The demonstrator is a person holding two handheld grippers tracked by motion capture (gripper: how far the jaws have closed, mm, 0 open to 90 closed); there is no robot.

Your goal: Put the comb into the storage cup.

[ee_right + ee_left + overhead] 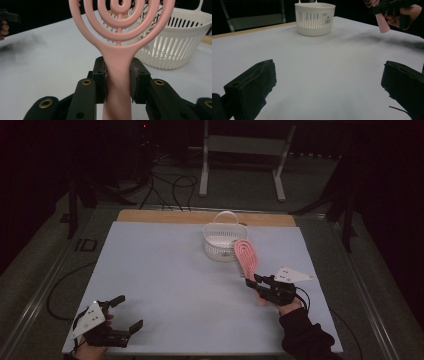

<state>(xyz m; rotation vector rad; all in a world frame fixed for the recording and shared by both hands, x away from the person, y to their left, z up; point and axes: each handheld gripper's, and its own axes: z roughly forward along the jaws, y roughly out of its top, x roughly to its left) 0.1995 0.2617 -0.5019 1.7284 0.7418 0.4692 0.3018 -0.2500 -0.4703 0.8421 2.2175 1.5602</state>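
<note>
The right gripper (117,80) pinches the pink hairbrush (247,257) at its handle neck, clear of the table, long axis pointing far toward the white basket (220,245) just beyond its head. The left gripper (122,312), jaws spread and empty, sits well apart, near left.

- Black jaws, brass-ringed screw holes are seen on the right gripper (118,77).
- A grey three-cornered plate is carried by the left gripper (121,314).
- A black sleeve (305,337) is worn.
</note>
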